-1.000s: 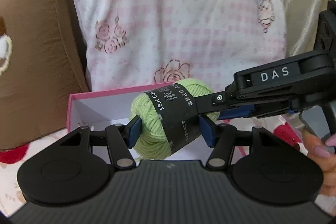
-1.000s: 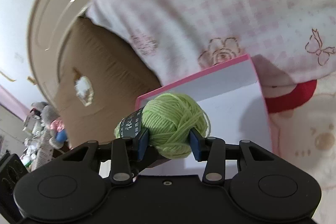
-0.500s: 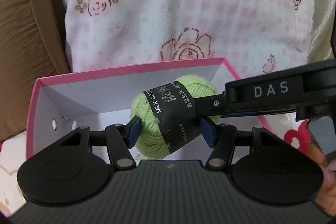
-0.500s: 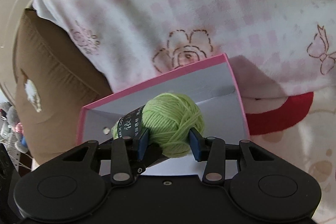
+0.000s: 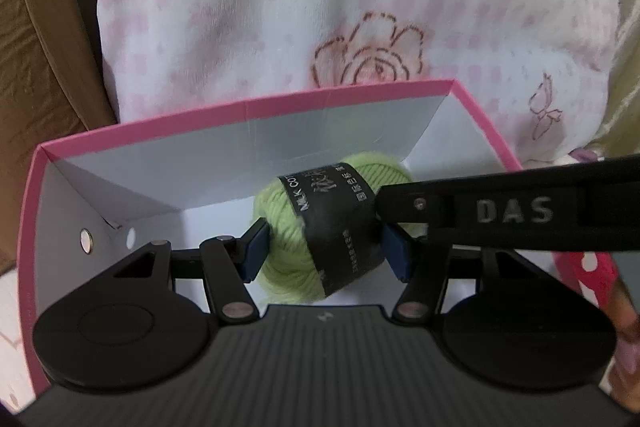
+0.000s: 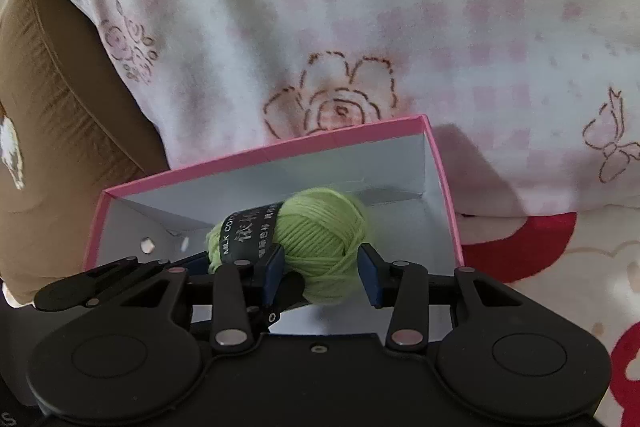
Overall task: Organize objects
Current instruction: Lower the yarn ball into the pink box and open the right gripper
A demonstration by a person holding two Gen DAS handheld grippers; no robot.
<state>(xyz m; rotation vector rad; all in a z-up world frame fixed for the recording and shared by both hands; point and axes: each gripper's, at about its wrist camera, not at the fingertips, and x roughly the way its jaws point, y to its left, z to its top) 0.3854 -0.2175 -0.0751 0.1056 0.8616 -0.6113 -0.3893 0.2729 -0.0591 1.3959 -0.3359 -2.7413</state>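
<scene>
The light green ball of cotton yarn with a black paper band (image 5: 320,227) sits between my left gripper (image 5: 324,247) pads, which press on it from both ends, down inside the pink-rimmed cardboard box with a white inside (image 5: 248,103), toward its far wall. From this left wrist view the right gripper (image 5: 500,215) comes in from the right edge of the box, across the ball's right end. A pink-checked floral pillow (image 5: 360,7) stands behind the box, with a brown cushion (image 5: 44,47) at the left.

From the right wrist view, the yarn (image 6: 324,239) bulges between my right gripper (image 6: 322,271) pads, whose jaws are closing on its bare green end; the left pad touches, while the right one seems to stand just off it. The ball hangs inside the box, nearer its right wall (image 6: 440,179); I cannot tell whether it touches the floor.

To do this well, I judge I should lower until the ball rests on the box floor, then let both grippers go together, so that it does not roll, and lift out clear of the pink rim.
</scene>
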